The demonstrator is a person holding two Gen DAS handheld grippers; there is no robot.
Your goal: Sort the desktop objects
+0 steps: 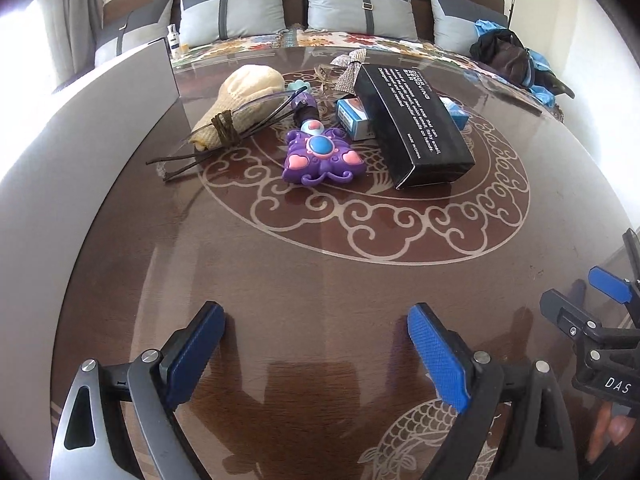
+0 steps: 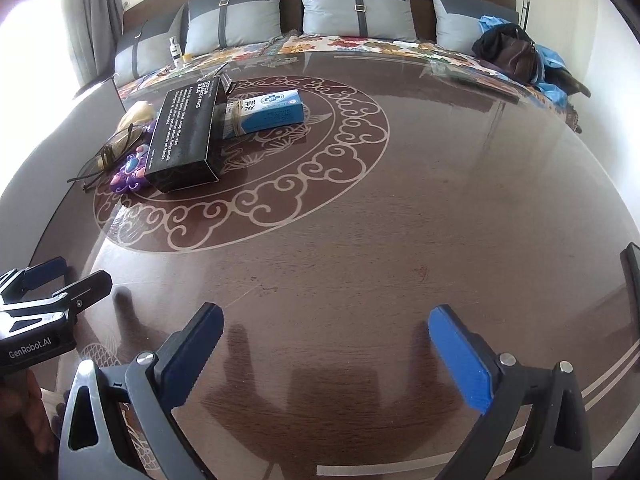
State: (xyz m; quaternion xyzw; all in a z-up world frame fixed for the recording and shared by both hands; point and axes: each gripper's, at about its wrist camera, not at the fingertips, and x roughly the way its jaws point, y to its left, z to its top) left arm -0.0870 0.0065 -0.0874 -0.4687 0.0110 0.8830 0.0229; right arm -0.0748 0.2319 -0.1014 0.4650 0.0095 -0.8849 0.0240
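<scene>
A pile of objects sits at the far left of the brown table (image 1: 320, 280): a black box (image 1: 412, 120) with white print, a purple butterfly toy (image 1: 318, 154), a cream knitted pouch (image 1: 240, 100) tied with brown cord, glasses (image 1: 248, 108), a blue and white box (image 1: 354, 118) and a sparkly bow (image 1: 348, 66). In the right wrist view the black box (image 2: 186, 136) leans on the blue and white box (image 2: 266, 114), beside the toy (image 2: 130, 172). My left gripper (image 1: 316, 332) is open and empty, well short of the pile. My right gripper (image 2: 326, 340) is open and empty over bare table.
A grey upright panel (image 1: 100, 128) stands at the table's left edge. Behind the table is a bed with grey pillows (image 1: 360, 8), a small white bottle (image 1: 174, 40) and a dark bag on blue cloth (image 1: 512, 56). The right gripper shows at the left wrist view's right edge (image 1: 600, 320).
</scene>
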